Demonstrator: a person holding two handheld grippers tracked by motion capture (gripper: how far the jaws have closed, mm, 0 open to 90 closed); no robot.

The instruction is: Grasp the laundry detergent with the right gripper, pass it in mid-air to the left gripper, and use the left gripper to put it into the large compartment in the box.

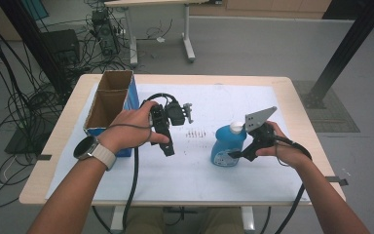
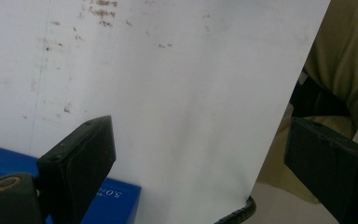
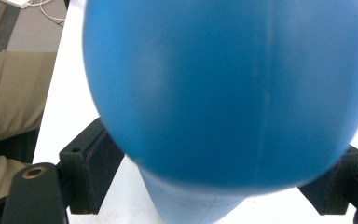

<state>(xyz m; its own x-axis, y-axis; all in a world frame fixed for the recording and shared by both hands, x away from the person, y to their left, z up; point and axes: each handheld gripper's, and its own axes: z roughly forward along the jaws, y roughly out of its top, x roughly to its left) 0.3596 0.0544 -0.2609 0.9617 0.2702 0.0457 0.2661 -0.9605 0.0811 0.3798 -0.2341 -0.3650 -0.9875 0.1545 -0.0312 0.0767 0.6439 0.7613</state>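
Blue bottle [image 1: 228, 144] with white cap stands on the white-sheeted surface [image 1: 185, 170], right of centre. Right claw [image 1: 234, 155] brackets its lower body, jaws either side; contact cannot be confirmed. Left claw [image 1: 168, 149] hangs spread and empty beside the cardboard box [image 1: 108, 105].

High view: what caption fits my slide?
Right tool closing around a blue bottle; left tool waits open beside a cardboard box.

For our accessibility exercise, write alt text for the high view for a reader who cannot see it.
A person at a white-topped table brings the right gripper around a blue bottle with a white cap. The left gripper hangs with nothing between its jaws, beside an open cardboard box with blue sides.
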